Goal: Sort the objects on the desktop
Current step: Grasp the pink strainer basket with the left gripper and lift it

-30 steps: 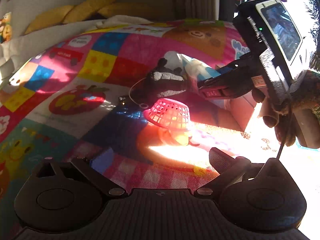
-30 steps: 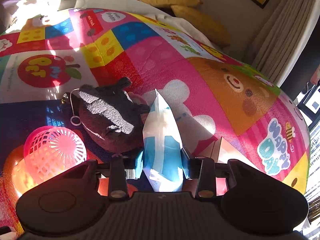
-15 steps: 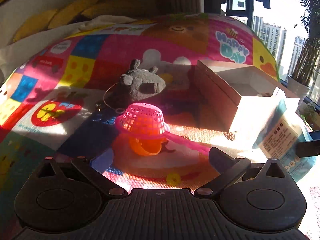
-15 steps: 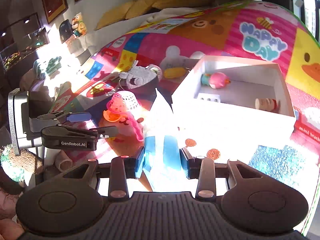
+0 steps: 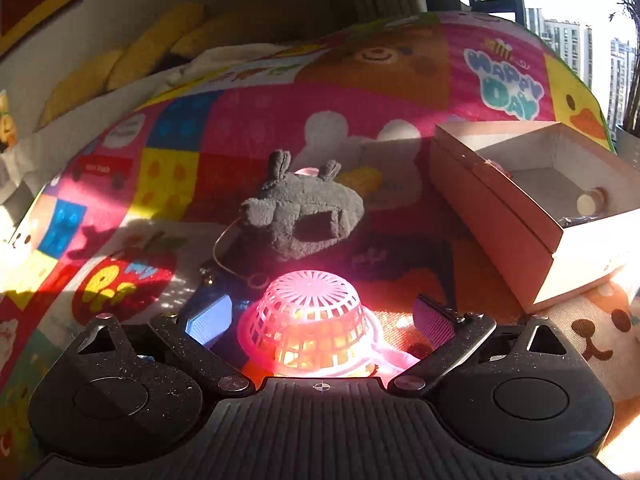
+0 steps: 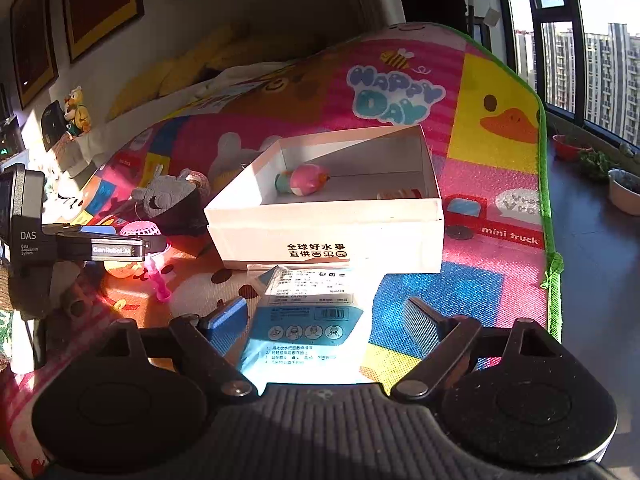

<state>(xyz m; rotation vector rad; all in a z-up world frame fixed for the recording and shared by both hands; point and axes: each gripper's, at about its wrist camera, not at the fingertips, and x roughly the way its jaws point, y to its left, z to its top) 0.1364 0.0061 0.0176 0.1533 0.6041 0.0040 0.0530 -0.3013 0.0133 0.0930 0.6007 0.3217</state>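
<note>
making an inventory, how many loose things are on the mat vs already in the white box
On the mat, outside the box: 3 (grey plush, pink basket toy, blue and white packet)
In the white box: 2 visible (pink toy, small cylinder)
Total: 5

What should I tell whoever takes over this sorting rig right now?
Right gripper: jaws just opened, blue-and-white packet lies loose between them on the mat, in front of the white box, not in it.
Left gripper: open, jaws just narrowing around the upturned pink basket, not gripping.
Done: pink toy in box.
Left: packet, basket, grey plush.
</note>
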